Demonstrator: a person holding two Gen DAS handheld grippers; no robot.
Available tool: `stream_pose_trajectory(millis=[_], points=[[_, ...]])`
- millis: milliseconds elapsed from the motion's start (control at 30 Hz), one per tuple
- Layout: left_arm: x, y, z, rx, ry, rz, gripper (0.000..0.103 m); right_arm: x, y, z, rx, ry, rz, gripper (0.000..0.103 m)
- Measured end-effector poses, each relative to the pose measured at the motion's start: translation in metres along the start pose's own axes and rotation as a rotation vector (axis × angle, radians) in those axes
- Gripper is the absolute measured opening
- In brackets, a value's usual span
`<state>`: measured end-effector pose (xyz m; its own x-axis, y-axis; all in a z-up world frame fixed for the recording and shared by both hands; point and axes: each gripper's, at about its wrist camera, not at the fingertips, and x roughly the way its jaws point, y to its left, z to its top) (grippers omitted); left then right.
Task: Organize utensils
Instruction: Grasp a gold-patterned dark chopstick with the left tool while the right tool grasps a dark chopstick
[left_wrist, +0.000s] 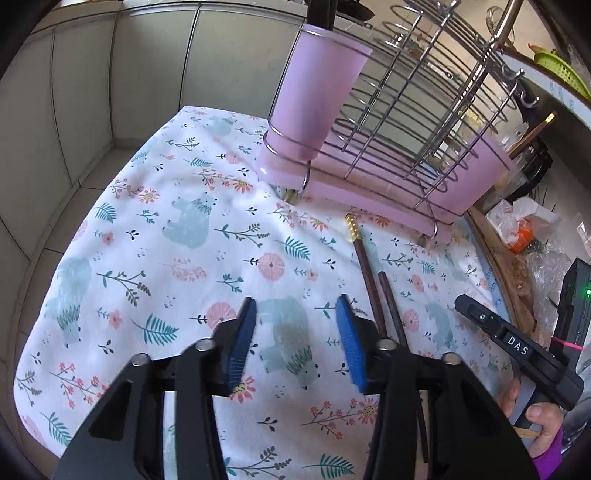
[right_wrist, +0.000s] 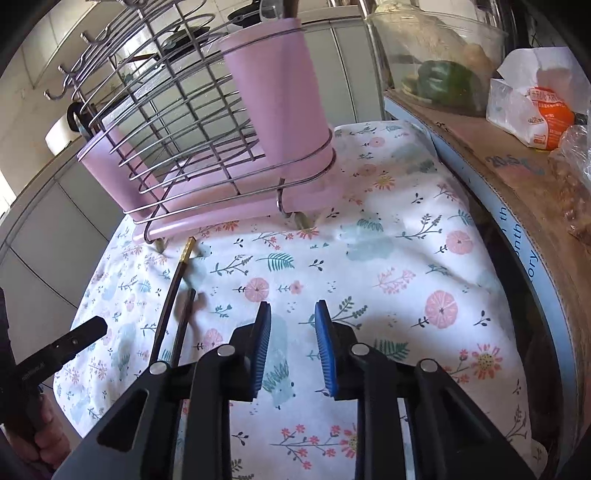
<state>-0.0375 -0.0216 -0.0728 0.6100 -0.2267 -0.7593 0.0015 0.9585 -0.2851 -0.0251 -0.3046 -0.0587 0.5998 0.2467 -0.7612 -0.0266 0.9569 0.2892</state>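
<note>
Two dark brown chopsticks (left_wrist: 373, 284) lie side by side on the floral cloth, one with a gold tip; they also show in the right wrist view (right_wrist: 173, 306). A wire dish rack (left_wrist: 417, 122) with a pink utensil cup (left_wrist: 314, 99) and pink drip tray stands at the far side of the cloth; the cup (right_wrist: 280, 96) holds dark handles. My left gripper (left_wrist: 297, 314) is open and empty, just left of the chopsticks. My right gripper (right_wrist: 291, 321) is open and empty, to the right of the chopsticks.
The floral cloth (left_wrist: 166, 229) covers the work surface. A cardboard box edge (right_wrist: 517, 192) runs along the right, with a plastic bag holding an orange packet (right_wrist: 543, 110) and a clear container of vegetables (right_wrist: 439, 55). Tiled wall panels (left_wrist: 110, 74) lie to the left.
</note>
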Motion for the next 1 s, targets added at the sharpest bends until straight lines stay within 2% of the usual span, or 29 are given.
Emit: stream_pose_trajectory(millis=[133,267,400,567,767,800,833,1000], points=[[0.000,-0.006,-0.004,0.031,0.032,-0.021,0.019,0.005,-0.002,0.000,0.010,0.013,0.008,0.023],[0.004,-0.020,-0.009,0.048,0.083,-0.081,0.018,0.009,-0.003,-0.005,0.011,0.018,0.002,0.021],[0.010,-0.039,-0.013,0.078,0.134,-0.102,0.018,0.009,0.000,-0.007,-0.005,0.006,-0.001,0.021],[0.022,-0.060,-0.018,0.140,0.156,-0.056,0.018,0.009,0.000,-0.009,-0.011,-0.001,0.006,0.021],[0.035,-0.071,-0.022,0.149,0.198,-0.015,0.018,0.010,-0.001,-0.009,-0.004,0.001,0.020,0.022],[0.037,-0.072,-0.022,0.152,0.196,-0.003,0.016,0.010,-0.001,-0.010,-0.005,0.000,0.019,0.022],[0.036,-0.073,-0.023,0.149,0.189,0.006,0.009,0.010,-0.001,-0.010,-0.006,0.000,0.019,0.022],[0.024,-0.061,-0.024,0.077,0.186,0.025,0.005,0.010,-0.002,-0.009,0.002,0.000,0.027,0.022]])
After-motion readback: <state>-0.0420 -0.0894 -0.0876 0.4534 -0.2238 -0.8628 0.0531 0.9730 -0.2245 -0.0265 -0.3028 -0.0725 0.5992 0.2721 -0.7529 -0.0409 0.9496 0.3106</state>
